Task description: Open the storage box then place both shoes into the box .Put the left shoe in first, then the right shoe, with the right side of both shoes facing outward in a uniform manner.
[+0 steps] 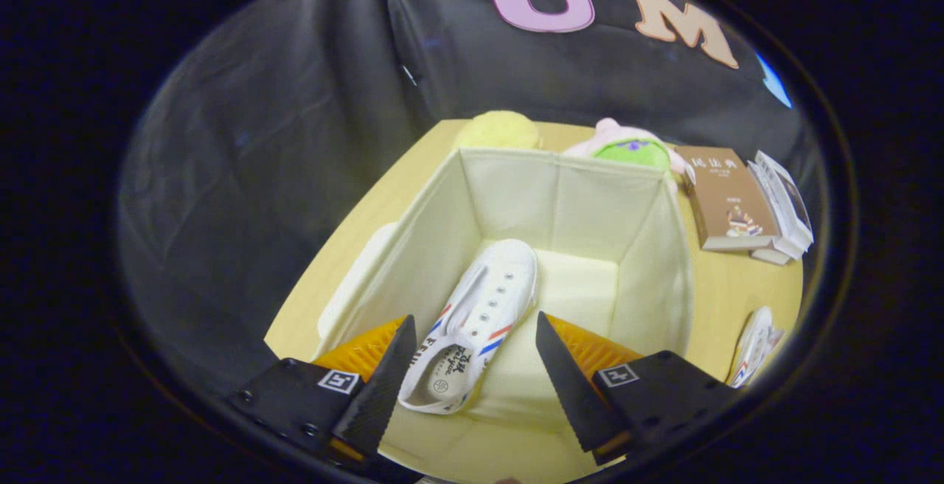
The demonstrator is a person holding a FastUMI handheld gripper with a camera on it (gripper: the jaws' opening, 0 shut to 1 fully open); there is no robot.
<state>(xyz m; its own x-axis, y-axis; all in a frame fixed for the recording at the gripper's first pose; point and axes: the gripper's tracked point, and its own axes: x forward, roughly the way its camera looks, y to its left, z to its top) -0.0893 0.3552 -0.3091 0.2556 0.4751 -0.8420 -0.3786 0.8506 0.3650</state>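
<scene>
storage box point(450, 226) stands open on the table point(726, 285), one white sneaker point(476, 325) on its floor. gripper point(472, 377) hovers above, fingers spread, holding nothing.

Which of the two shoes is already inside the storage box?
The white shoe with red and blue stripes, lying on the box floor between the open tool fingers. The other shoe lies outside on the table, right of the box.
</scene>
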